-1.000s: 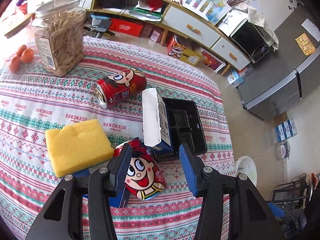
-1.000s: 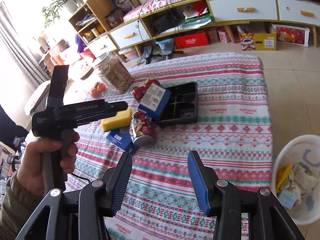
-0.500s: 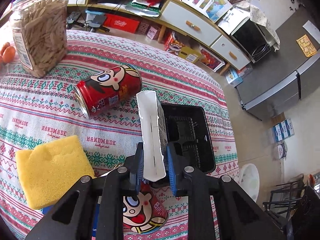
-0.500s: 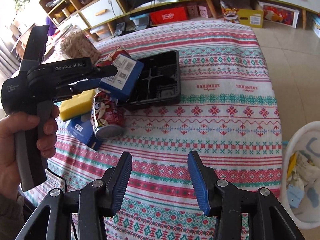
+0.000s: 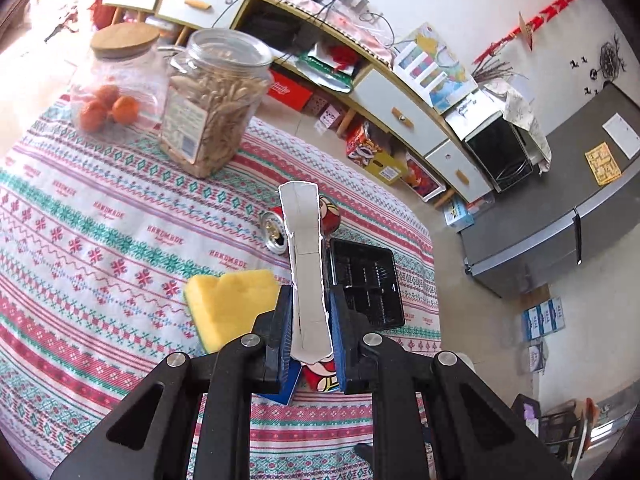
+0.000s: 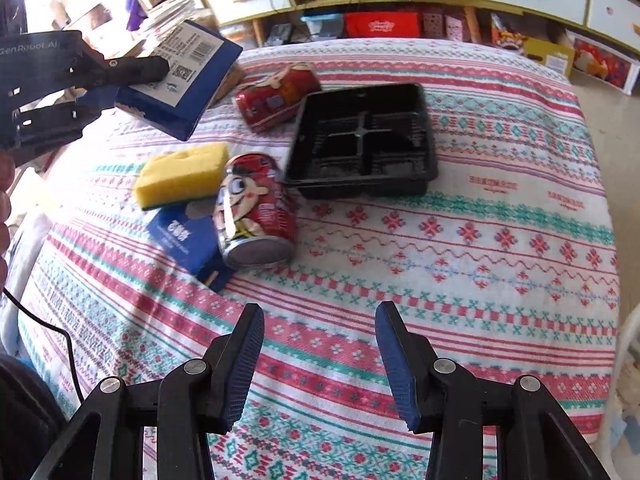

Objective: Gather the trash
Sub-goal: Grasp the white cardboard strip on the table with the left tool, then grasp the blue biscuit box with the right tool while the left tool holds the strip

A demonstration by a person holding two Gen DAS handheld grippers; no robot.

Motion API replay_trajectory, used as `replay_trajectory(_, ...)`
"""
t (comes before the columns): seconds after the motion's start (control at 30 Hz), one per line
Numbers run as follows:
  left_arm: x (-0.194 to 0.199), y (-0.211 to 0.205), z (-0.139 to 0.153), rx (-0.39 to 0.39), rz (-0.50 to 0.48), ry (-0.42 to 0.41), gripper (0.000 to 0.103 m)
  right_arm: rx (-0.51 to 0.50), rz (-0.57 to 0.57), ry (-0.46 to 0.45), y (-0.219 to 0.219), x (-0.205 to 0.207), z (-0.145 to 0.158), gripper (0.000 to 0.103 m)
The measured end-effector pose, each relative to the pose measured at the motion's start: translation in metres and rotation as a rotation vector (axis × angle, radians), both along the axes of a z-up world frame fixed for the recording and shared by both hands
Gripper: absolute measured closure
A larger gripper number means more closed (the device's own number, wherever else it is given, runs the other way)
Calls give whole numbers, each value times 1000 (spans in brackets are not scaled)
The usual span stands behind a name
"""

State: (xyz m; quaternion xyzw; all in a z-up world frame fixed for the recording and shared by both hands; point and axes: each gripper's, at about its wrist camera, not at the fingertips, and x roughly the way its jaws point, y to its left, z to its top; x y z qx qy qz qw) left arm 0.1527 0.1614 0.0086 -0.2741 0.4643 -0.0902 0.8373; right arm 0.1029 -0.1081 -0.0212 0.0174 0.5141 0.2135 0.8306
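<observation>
Tablecloth: patterned cloth (image 6: 460,240) in red, teal and white bands covers the whole table, with "HANDMADE" woven into it.
Right gripper: right gripper (image 6: 320,364) hovers over the near edge of the cloth, fingers spread apart with nothing between them.
Near clutter: a red cartoon can (image 6: 254,210) lies on its side, touching a flat blue box (image 6: 184,238); a yellow sponge (image 6: 182,174) sits just behind the box.
Tray: black divided plastic tray (image 6: 364,142) rests just beyond the near can, with a second red can (image 6: 276,96) lying beside its far left corner.
Carton: blue carton (image 6: 182,80), white barcode label on its side, open white end facing the left wrist camera, is raised above the table.
Left gripper: left gripper (image 5: 310,330) is clamped on the carton's two sides.
Far table: a pasta-filled jar (image 5: 212,100) and a lidded jar of oranges (image 5: 116,80).
Room: a low cabinet (image 5: 400,116) with white drawers along the wall.
</observation>
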Motion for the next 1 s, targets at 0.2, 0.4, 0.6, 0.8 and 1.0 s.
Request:
replay_trajectory(0.2, -20, 23, -13, 29, 40, 25, 85, -74, 242, -72, 80, -15, -18, 52)
replay_trajectory(0.4, -24, 37, -21, 64, 60, 45, 85, -230, 355, -191, 135, -19, -45, 52)
replay_trajectory(0.6, -25, 47, -30, 70, 61, 68, 85, -380, 394, -312, 164, -14, -60, 52)
replay_trajectory(0.8, -22, 49, -35, 84, 57, 82, 85, -516, 451, -400, 180, -8, -80, 52)
replay_trajectory(1.0, -19, 39, -35, 100, 40, 85, 85, -513, 465, -412, 178, -7, -79, 96)
